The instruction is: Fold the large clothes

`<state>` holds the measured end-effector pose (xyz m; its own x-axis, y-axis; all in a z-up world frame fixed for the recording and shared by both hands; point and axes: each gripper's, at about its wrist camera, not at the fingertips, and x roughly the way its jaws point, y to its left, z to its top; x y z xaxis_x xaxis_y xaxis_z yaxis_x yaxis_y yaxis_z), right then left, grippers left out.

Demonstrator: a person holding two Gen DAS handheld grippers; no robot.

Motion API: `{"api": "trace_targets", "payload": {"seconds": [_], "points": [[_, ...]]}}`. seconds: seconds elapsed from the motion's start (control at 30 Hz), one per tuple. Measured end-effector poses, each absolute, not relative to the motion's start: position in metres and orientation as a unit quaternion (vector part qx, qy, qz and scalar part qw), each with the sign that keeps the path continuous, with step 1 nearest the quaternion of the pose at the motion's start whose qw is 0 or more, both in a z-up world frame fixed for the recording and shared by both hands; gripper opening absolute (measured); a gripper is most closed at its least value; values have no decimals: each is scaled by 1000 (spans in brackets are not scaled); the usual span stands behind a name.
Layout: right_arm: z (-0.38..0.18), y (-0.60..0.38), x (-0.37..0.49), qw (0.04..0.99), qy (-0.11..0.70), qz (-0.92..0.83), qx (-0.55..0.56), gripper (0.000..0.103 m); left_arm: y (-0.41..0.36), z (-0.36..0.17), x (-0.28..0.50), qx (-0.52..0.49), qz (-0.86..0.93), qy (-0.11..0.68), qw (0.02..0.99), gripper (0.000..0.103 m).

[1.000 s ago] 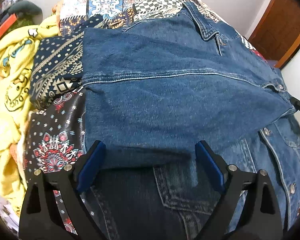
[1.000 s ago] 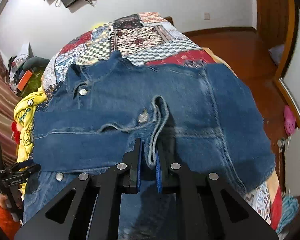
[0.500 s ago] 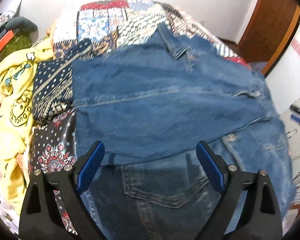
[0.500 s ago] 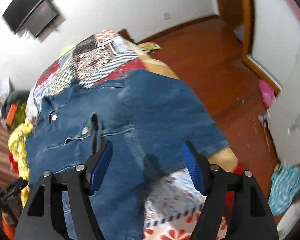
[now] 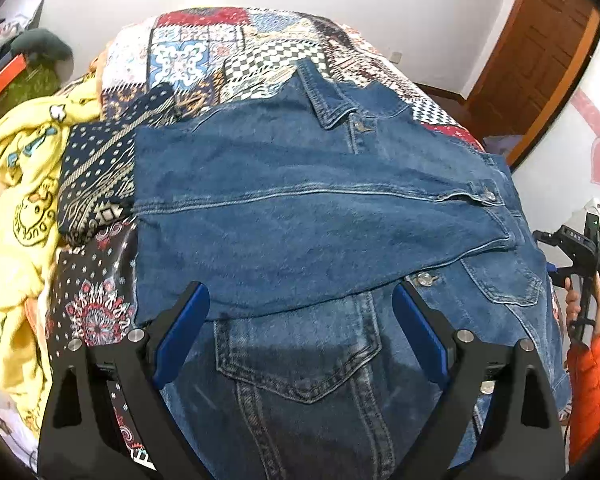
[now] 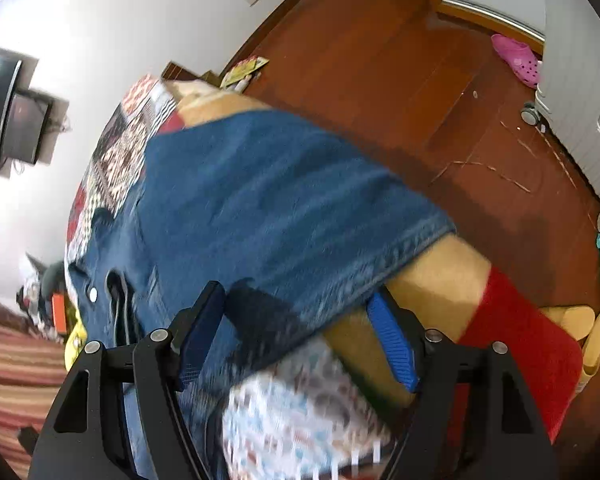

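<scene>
A blue denim jacket (image 5: 300, 220) lies spread on the patchwork bed, one sleeve folded across its front, collar at the far side. My left gripper (image 5: 300, 328) is open and empty, hovering just above the jacket's near chest pocket. My right gripper (image 6: 296, 336) is open and empty over the jacket's right sleeve (image 6: 268, 208), which hangs over the bed's edge; this view is blurred. The right gripper also shows in the left wrist view (image 5: 576, 248), off the bed's right side.
A patchwork quilt (image 5: 204, 52) covers the bed. Yellow printed clothing (image 5: 20, 200) and a dark patterned cloth (image 5: 92, 176) lie at the left. A wooden floor (image 6: 420, 92) with a pink shoe (image 6: 516, 56) lies beyond the bed's edge. A wooden door (image 5: 540, 52) stands at the back right.
My right gripper let go of the jacket's cuff, opened, and swung right toward the bed's edge. My left gripper stayed open and drew back slightly.
</scene>
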<state>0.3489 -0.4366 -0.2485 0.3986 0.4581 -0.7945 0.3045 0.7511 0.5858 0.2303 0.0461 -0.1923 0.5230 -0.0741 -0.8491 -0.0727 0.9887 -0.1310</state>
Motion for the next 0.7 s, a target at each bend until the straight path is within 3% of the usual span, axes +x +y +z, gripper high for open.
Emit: {"api": "trace_targets", "payload": {"seconds": [0.17, 0.33, 0.53, 0.7], "points": [[-263, -448, 367, 756, 540, 8, 369, 62, 59, -196, 224, -88, 13, 491, 866, 93], [-251, -449, 373, 776, 528, -38, 343, 19, 68, -198, 219, -92, 21, 492, 866, 93], [-207, -440, 366, 821, 482, -33, 304, 13, 70, -195, 217, -91, 19, 485, 870, 93], [-136, -422, 359, 864, 416, 26, 283, 12, 64, -192, 215, -81, 9, 478, 874, 93]]}}
